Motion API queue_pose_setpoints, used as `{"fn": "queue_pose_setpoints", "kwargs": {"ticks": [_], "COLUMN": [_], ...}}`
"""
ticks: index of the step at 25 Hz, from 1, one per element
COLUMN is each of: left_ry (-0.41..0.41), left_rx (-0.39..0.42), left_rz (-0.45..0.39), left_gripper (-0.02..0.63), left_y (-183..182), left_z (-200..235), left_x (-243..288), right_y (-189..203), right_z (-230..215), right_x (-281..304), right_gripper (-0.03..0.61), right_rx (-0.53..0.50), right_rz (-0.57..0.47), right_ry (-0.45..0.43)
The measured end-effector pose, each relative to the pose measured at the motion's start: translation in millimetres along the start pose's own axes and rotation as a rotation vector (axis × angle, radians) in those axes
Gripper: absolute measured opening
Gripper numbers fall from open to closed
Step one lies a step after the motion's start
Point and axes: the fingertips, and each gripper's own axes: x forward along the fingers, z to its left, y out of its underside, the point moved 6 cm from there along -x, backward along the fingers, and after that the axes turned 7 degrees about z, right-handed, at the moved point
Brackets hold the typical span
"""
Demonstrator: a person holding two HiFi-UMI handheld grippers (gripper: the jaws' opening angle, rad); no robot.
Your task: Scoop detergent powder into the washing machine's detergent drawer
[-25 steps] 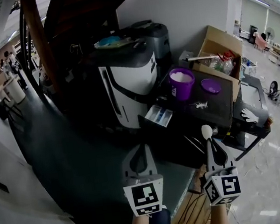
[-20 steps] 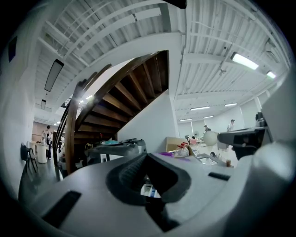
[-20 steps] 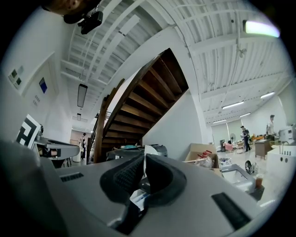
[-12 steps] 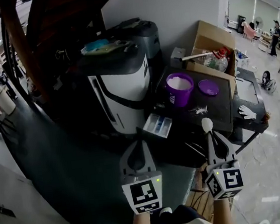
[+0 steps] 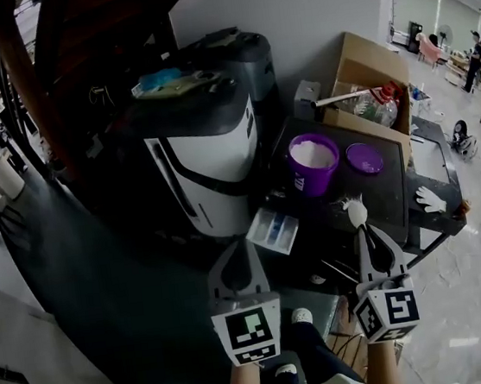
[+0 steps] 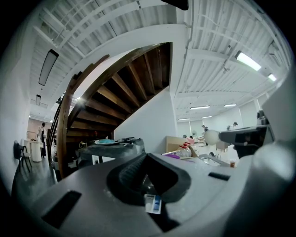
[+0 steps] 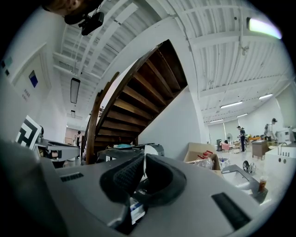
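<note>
Nearest the person, the left gripper (image 5: 235,253) points forward with its jaws closed on nothing; through the loop behind their tips its own view shows only the machine's front. Just to its right, the right gripper (image 5: 363,231) is clamped on the handle of a white spoon (image 5: 356,212), whose empty-looking bowl sticks out beyond the jaw tips over the near edge of a dark tabletop (image 5: 380,191).

Beyond the left gripper, the detergent drawer (image 5: 273,229) stands pulled out from the foot of the washing machine (image 5: 217,146), white and blue compartments open upward, beside the tabletop's near left corner. Farther on, toward the tabletop's left edge, sits an open purple tub (image 5: 313,178) filled with white powder (image 5: 312,150); its purple lid (image 5: 364,158) lies apart from it near the right edge. A cardboard box (image 5: 366,84) stands past the far edge.

The spoon looks light, stiff and thin-handled, so the grip at the handle's end suits it, but a loaded bowl will likely tip easily. The powder is loose and will spill unless the bowl is kept level. The tub seems light enough to slide; steadying it by its wall with the free gripper may help.
</note>
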Motion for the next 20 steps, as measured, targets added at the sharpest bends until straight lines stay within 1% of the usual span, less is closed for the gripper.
{"fn": "queue_pose_setpoints", "kwargs": {"ticks": [3,9,11,14,18,20], "left_ry": [-0.015,-0.045,-0.057,-0.063,-0.076,-0.088], "left_rx": [0.001,0.012,0.005,0.002,0.000,-0.004], "left_rz": [-0.001,-0.006,-0.009,-0.008,-0.010,-0.008], "left_gripper": [0.002,0.003,0.002,0.003,0.002,0.002], "left_y": [-4.4,-23.1,-29.4,-37.6,-45.0,-46.0], "left_z": [4.6,8.1,8.6,6.6,6.9,8.4], "left_x": [28.6,91.5,114.9,149.4,189.3,206.8], "right_y": [-5.6,-19.6,-24.4,-32.8,-37.7,-36.4], "right_z": [-7.2,-31.8,-40.2,-50.3,-67.5,-73.8], "right_x": [31.9,100.7,124.7,159.2,202.9,220.4], "right_gripper": [0.021,0.021,0.021,0.021,0.021,0.021], "right_rx": [0.012,0.001,-0.008,-0.015,-0.024,-0.022], "right_rz": [-0.013,-0.035,-0.032,0.009,-0.023,-0.010], "right_ry": [-0.009,-0.043,-0.060,-0.082,-0.103,-0.116]}}
